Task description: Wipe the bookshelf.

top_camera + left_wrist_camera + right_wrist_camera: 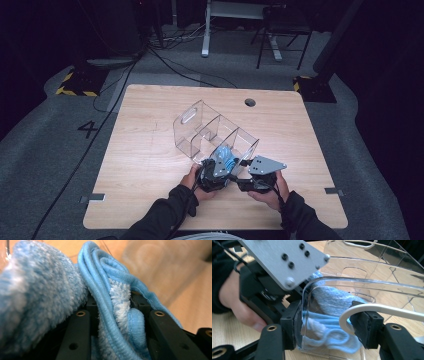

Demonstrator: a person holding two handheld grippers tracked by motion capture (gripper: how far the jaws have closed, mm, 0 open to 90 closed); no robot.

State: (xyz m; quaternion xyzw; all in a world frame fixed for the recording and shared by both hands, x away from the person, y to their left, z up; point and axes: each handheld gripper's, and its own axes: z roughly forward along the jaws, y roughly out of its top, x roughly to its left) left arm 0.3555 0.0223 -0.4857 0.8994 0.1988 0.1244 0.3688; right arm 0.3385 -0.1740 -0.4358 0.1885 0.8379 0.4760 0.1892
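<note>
A: Where is the blue cloth point(112, 302) now?

B: It sits between the jaws of the left gripper point(216, 172), which are closed on it, already inside the near compartment of the clear organizer point(200, 131).

A: And the right gripper point(325, 327)?

B: Its jaws pinch the organizer's near wall, so the cloth lies just behind its left pad. The compartment's depth runs forward from the left jaws, I think.

Your left gripper point(120, 322) has its jaw tips buried under the blue cloth point(107, 290) at the frame's centre. The background at upper right is blurred, and the cloth is cut off at the left edge.
</note>
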